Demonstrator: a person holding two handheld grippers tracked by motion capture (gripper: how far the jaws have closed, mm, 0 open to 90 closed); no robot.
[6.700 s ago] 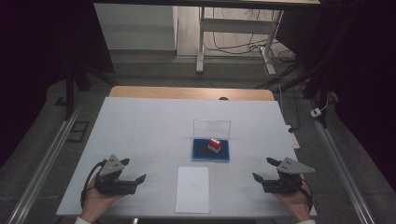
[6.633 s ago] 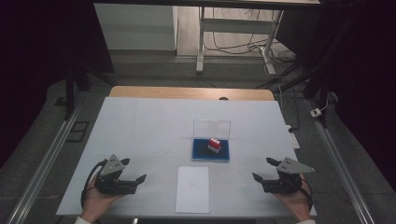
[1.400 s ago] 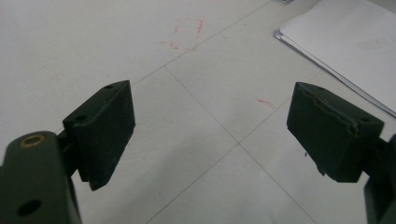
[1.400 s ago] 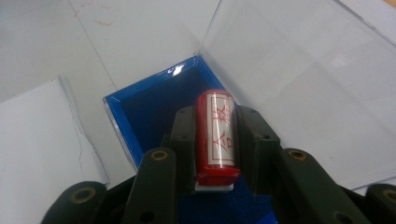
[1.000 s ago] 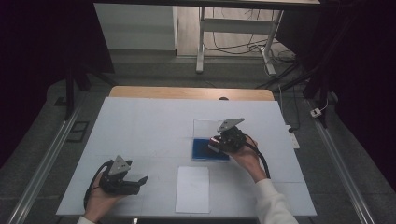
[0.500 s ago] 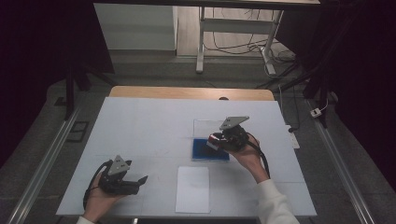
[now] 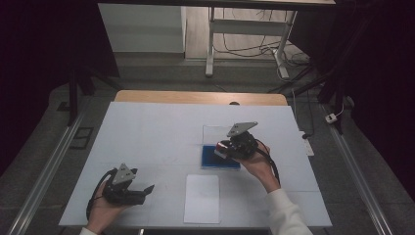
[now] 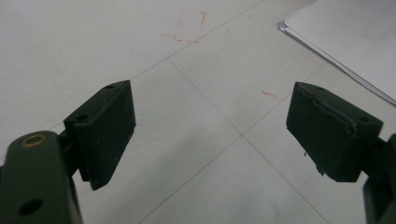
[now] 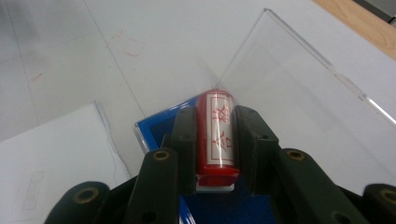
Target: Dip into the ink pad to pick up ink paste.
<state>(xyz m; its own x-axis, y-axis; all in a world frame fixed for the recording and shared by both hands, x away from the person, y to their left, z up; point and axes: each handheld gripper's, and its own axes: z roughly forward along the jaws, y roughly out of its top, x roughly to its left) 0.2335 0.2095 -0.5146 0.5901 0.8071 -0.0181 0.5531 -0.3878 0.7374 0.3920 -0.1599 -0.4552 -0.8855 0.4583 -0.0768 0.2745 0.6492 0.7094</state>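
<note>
right tongs (image 9: 215,140): pinching red stamp (image 9: 215,135) sideways, just above blue box (image 7: 220,157), ready for paper (image 7: 202,198)
left tongs (image 8: 210,130): spread wide, parked low over desk (image 7: 156,132), nothing between

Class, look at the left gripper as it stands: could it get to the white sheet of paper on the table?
Probably yes. The left gripper rests open beside the white paper, with bare table between them. The right gripper, shut on the red stamp, is farther back.

Stamp (image 9: 217,135) base hidden between tongs, label characters blurred — blue tray (image 9: 154,128) mostly covered
</note>
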